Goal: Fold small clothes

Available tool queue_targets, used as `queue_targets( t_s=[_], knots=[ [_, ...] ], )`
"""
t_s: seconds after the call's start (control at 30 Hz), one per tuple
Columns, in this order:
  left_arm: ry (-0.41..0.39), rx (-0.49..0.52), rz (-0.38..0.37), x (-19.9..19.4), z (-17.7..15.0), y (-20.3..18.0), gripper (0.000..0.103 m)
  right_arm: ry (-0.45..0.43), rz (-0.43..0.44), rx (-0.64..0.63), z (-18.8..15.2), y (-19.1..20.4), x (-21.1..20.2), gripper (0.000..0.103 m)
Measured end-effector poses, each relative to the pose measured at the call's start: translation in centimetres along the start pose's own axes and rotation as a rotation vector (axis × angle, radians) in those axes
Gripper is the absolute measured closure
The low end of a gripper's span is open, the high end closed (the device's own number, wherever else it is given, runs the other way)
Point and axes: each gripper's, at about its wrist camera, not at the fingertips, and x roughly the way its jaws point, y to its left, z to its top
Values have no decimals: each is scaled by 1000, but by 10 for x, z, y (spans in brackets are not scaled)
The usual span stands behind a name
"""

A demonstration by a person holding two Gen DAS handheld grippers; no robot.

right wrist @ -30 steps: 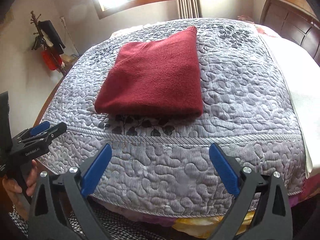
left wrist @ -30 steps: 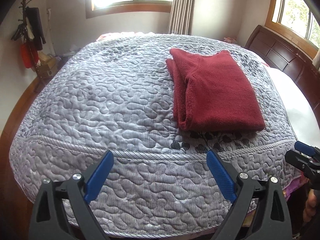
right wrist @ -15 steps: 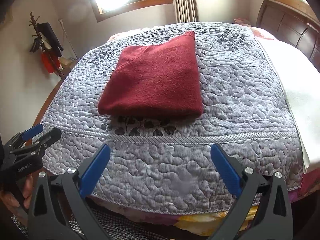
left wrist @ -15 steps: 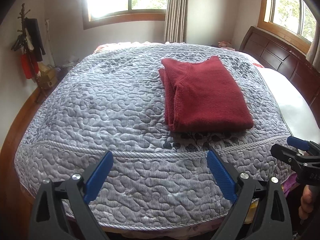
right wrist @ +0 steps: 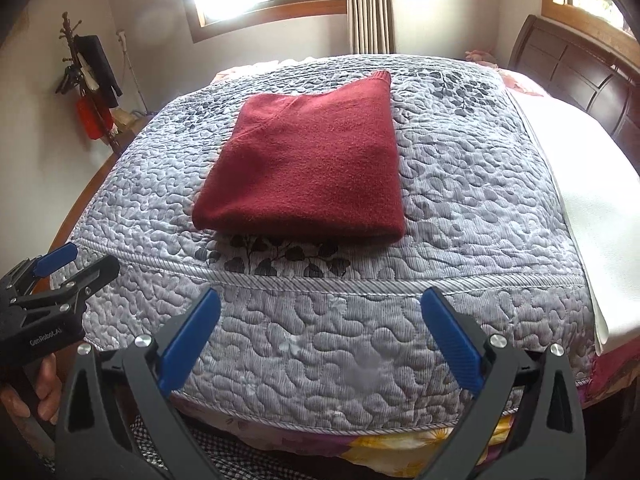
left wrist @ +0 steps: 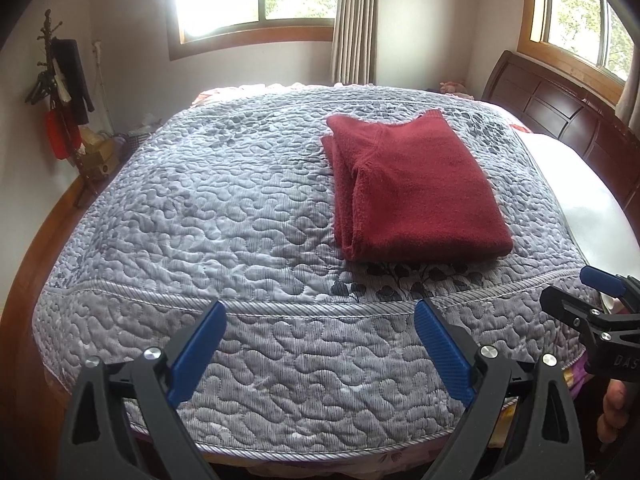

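left wrist view: the left hand-held gripper [left wrist: 320,344] is hovering over the near edge of the bed [left wrist: 200,208], its two blue-padded fingers [left wrist: 196,348] spread wide apart and holding nothing. the folded red sweater [left wrist: 416,192] is lying flat on the grey quilted bedspread, right of centre and beyond the corded seam, well apart from the fingertips. a white sheet [left wrist: 592,200] is lying along the right side of the bed, beside the dark wooden headboard [left wrist: 560,120]. the right hand-held gripper [left wrist: 580,296] is showing at the right edge, with part of a hand [left wrist: 612,404] below it; how far its jaws are standing apart cannot be told from this angle. a coat stand [left wrist: 60,92] with dark and red items is standing by the left wall, and a curtain [left wrist: 356,20] is hanging between two windows.

right wrist view: the right hand-held gripper [right wrist: 320,340] is likewise hovering at the near edge of the bed [right wrist: 460,200], fingers [right wrist: 452,344] wide apart and gripping nothing. the red sweater [right wrist: 308,168] is lying in a neat rectangle on the bedspread, its folded edge just beyond the leaf print and the seam, slightly left of centre. the left hand-held gripper [right wrist: 76,268] is appearing at the left edge, gripped by a hand [right wrist: 36,392], clear of the sweater. the white sheet [right wrist: 592,200] is lying on the right.
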Motion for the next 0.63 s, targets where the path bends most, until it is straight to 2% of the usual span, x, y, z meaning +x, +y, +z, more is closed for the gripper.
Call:
queue_targets(
  t_s=[0.4, 0.63],
  knots=[
    [6, 9, 10, 3, 0, 1, 8, 16, 15, 29, 2, -5, 3, 3],
    [13, 4, 18, 6, -1, 4, 8, 39, -7, 45, 2, -9, 7, 3]
  ],
)
